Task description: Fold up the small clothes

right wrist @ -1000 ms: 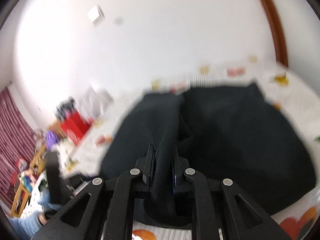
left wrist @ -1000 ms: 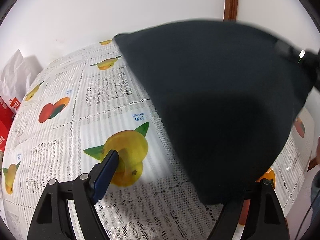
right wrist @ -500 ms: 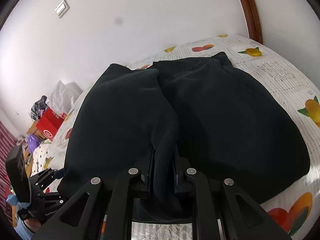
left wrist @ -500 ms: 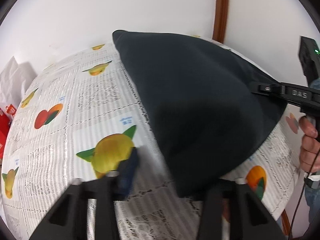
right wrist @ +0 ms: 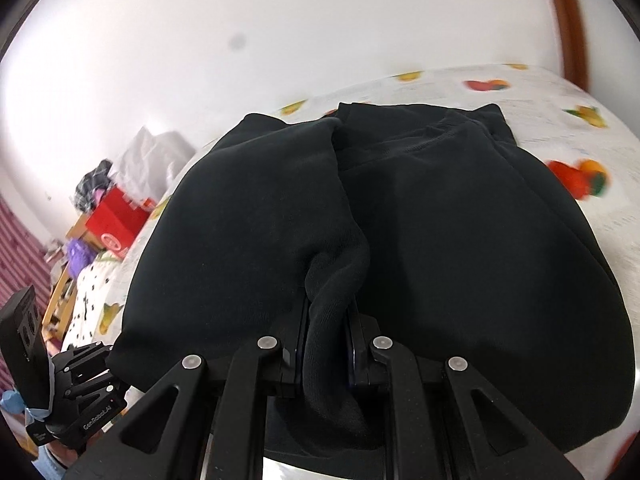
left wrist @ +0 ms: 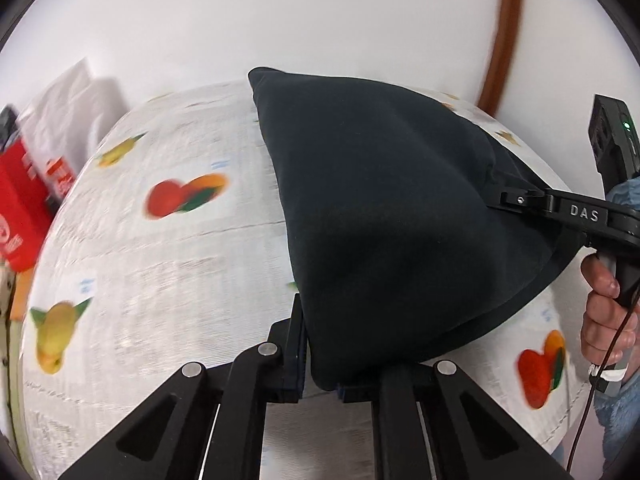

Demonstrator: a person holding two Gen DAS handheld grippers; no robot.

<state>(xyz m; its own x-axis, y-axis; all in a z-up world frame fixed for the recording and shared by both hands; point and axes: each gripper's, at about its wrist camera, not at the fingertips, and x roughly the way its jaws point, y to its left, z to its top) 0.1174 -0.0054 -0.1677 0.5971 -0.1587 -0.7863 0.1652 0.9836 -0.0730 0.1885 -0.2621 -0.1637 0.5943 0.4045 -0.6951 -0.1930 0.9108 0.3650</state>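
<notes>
A black garment [left wrist: 380,200] lies partly folded on the fruit-print tablecloth [left wrist: 160,280]. My left gripper [left wrist: 320,364] is at its near corner, jaws closing tight with the fabric pinched between the pads. My right gripper [left wrist: 496,200] comes in from the right and grips the opposite edge. In the right wrist view, the right gripper [right wrist: 326,332] is shut on a bunched fold of the garment [right wrist: 460,240], which hangs down between the fingers. The left gripper [right wrist: 106,352] shows at the lower left, against the cloth's edge.
A red box [left wrist: 20,208] and a white bag [left wrist: 68,112] stand at the table's far left end. A person's hand [left wrist: 604,320] holds the right gripper's handle past the table's right edge. A brown door frame [left wrist: 504,32] rises behind against the white wall.
My left gripper stood open beside the garment and has slid right and shut on its near corner. The right gripper has dropped lower, keeping its fold.
</notes>
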